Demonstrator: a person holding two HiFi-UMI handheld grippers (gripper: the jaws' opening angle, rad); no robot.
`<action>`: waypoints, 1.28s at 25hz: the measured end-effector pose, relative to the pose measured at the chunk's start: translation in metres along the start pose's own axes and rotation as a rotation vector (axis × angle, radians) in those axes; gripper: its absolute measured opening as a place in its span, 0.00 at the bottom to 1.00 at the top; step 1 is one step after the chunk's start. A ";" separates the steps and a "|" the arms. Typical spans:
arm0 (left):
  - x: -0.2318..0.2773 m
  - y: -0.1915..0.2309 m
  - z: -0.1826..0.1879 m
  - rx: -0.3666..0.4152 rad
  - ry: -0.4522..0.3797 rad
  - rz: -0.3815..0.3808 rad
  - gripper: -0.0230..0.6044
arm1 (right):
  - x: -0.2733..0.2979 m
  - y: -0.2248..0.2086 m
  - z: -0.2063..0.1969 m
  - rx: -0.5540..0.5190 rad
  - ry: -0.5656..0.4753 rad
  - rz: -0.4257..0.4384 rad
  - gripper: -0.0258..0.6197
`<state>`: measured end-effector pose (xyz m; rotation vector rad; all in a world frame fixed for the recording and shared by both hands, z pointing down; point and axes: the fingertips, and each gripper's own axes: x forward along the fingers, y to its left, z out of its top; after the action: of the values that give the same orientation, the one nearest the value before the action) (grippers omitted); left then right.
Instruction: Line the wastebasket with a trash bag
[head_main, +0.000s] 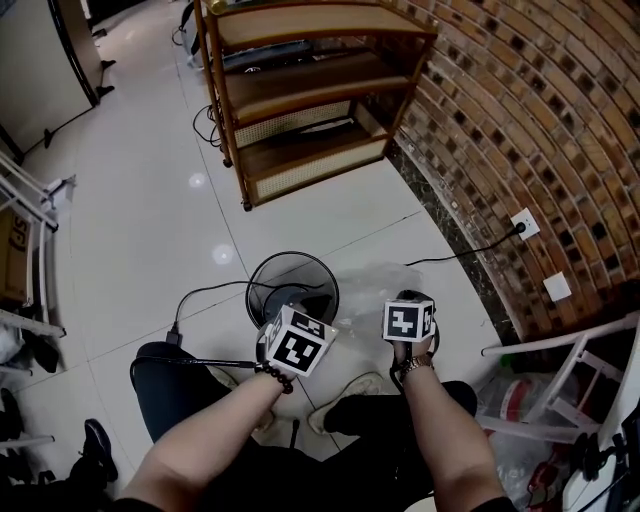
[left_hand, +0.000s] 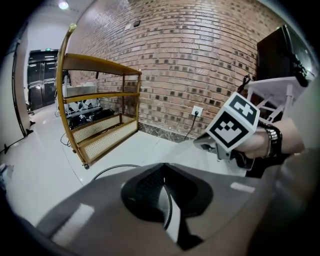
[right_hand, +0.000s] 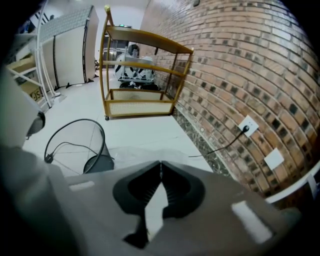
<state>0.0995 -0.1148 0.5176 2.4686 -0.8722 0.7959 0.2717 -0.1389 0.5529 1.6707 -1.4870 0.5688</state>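
Both pairs of jaws pressed together: right gripper (right_hand: 160, 163) seemingly pinching the clear trash bag's (head_main: 372, 284) near edge, left gripper (left_hand: 162, 165) beside the wastebasket (head_main: 290, 254), likely to lift the bag over it.

Left gripper (left_hand: 162, 169) and right gripper (right_hand: 160, 165): grey housing, black ribbed jaw pads (right_hand: 175, 191), white cube (head_main: 296, 341) with black square markers. Left wrist: dark bead bracelet (head_main: 272, 377), at 7 o'clock from its cube. Right wrist: metal-link band (head_main: 415, 365), at 6 o'clock. Dark trousers (head_main: 170, 400), pale shoes (head_main: 345, 400)

Head view looks steeply down; both gripper views face forward low, sharing the wastebasket (head_main: 292, 254) and shelf (head_main: 300, 95).
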 end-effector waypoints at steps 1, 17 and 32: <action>-0.002 0.000 0.001 -0.001 -0.004 -0.002 0.04 | -0.006 -0.003 0.005 -0.004 -0.008 -0.002 0.04; -0.026 -0.018 0.003 -0.086 -0.013 -0.069 0.13 | -0.115 -0.056 0.069 -0.023 -0.124 -0.052 0.04; -0.019 -0.024 -0.008 -0.357 -0.021 -0.146 0.33 | -0.219 -0.056 0.142 -0.058 -0.324 0.006 0.04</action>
<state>0.1008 -0.0848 0.5072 2.1976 -0.7566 0.5141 0.2558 -0.1236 0.2870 1.7738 -1.7186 0.2617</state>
